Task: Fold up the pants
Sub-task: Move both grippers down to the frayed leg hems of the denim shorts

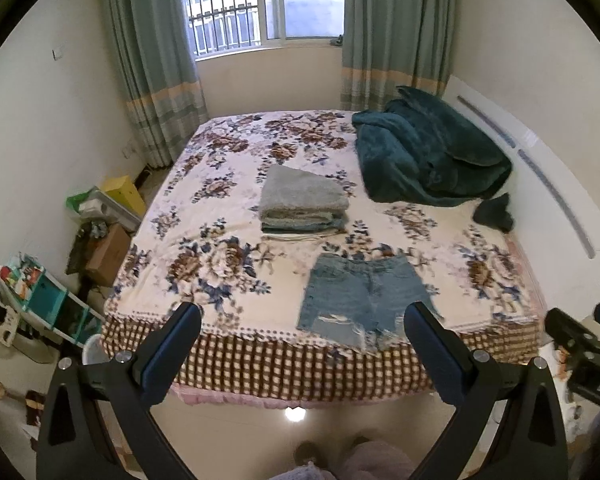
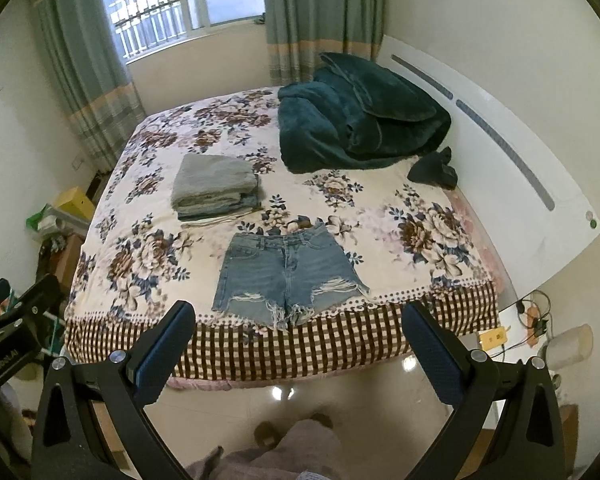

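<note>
A pair of blue denim shorts point(image 1: 364, 296) point(image 2: 288, 276) with frayed hems lies flat and unfolded on the flowered bed cover, waistband away from me, hems at the near bed edge. My left gripper point(image 1: 302, 320) is open and empty, held back from the bed, above the floor. My right gripper point(image 2: 298, 316) is open and empty, also short of the bed edge. The right gripper shows at the right edge of the left wrist view point(image 1: 580, 340); the left gripper shows at the left edge of the right wrist view point(image 2: 16, 312).
A stack of folded clothes point(image 1: 300, 204) point(image 2: 216, 188) sits mid-bed behind the shorts. A dark green blanket point(image 1: 428, 152) point(image 2: 360, 120) and a small dark garment point(image 2: 434, 170) lie by the headboard point(image 2: 500, 140). Boxes and clutter point(image 1: 100, 232) stand left of the bed.
</note>
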A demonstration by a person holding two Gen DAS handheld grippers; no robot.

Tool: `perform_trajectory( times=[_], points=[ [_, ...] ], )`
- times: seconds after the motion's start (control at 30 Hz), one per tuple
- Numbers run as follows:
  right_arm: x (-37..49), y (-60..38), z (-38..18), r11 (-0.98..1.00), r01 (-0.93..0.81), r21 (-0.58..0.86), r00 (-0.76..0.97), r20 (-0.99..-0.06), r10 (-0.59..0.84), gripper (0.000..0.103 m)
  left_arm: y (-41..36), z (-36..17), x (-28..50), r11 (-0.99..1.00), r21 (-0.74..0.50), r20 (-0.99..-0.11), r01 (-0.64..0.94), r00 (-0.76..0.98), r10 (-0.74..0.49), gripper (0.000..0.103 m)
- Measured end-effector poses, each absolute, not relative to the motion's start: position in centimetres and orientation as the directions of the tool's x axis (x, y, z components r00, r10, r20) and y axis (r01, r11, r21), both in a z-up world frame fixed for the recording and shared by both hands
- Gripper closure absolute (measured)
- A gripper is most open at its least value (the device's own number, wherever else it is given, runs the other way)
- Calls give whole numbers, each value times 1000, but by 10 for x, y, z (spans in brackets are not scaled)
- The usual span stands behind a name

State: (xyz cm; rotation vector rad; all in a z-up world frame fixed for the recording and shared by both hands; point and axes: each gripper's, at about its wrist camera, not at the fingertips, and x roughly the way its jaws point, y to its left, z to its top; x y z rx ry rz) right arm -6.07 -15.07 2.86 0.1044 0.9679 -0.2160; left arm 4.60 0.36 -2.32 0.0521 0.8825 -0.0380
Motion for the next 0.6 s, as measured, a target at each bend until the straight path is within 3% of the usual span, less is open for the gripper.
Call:
perform_trajectory(
  times=[0.37,0.6],
  points=[
    [62,-231,-70,978,207,19,440,-895,-75,0,-46,-101,139,997,71,-849,-31,523,77,0],
    [194,-329,-168,992,120,31,302,-953,-7,0,-104,-176,216,982,110,-900,-155,403,165,0]
  ],
)
